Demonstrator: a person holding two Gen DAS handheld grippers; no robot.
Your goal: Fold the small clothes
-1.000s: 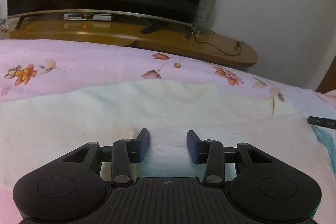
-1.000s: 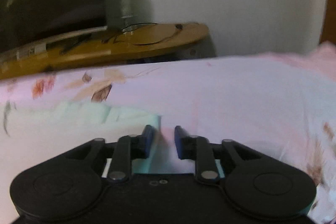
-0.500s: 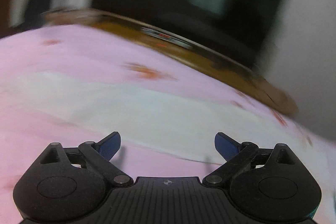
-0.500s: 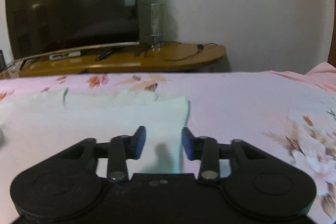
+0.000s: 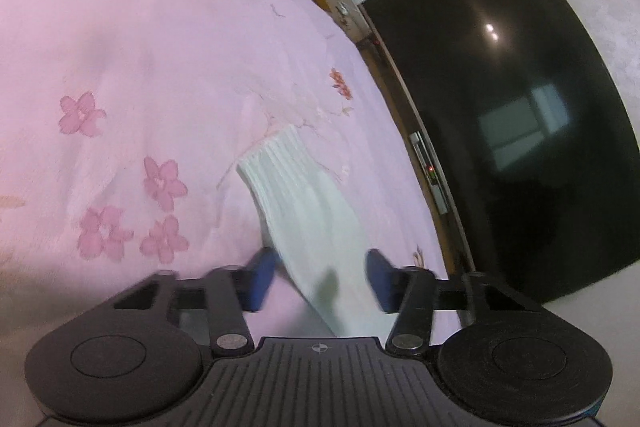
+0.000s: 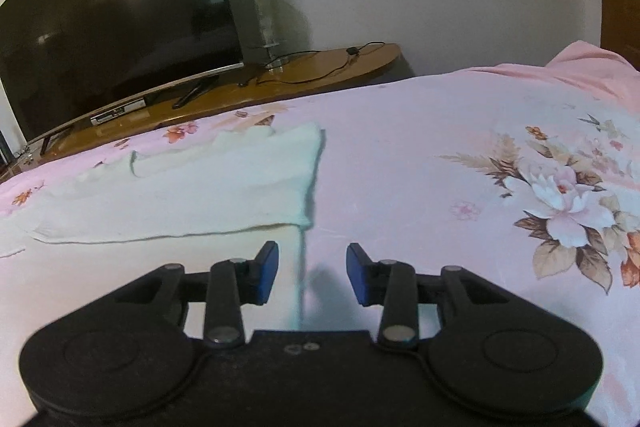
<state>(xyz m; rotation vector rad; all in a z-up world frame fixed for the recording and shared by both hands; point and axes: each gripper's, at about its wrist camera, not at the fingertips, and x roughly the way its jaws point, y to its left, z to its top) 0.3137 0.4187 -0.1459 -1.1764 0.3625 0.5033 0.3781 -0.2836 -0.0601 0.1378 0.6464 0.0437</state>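
A white knitted garment (image 6: 192, 187) lies spread on the pink floral bedspread (image 6: 440, 167), with its far part folded over. In the left wrist view its ribbed sleeve (image 5: 296, 195) stretches away across the bedspread (image 5: 140, 47). My left gripper (image 5: 320, 271) is rolled sideways, and its jaws are closing with the sleeve's near part lying between them; the pads stand clear of the cloth. My right gripper (image 6: 312, 267) hovers open over the garment's right edge, which runs between its fingers without being pinched.
A large dark television (image 6: 112, 27) stands on a curved wooden stand (image 6: 320, 67) beyond the bed, with a set-top box (image 6: 118, 113) and cables. The television (image 5: 520, 107) fills the right of the left wrist view. Pink bedding (image 6: 580, 67) bulges at the far right.
My left gripper swung sideways from the garment's body to its sleeve, rolling as it went; its jaws spread wide, then narrowed. The right gripper drew back along the right edge and opened wider.
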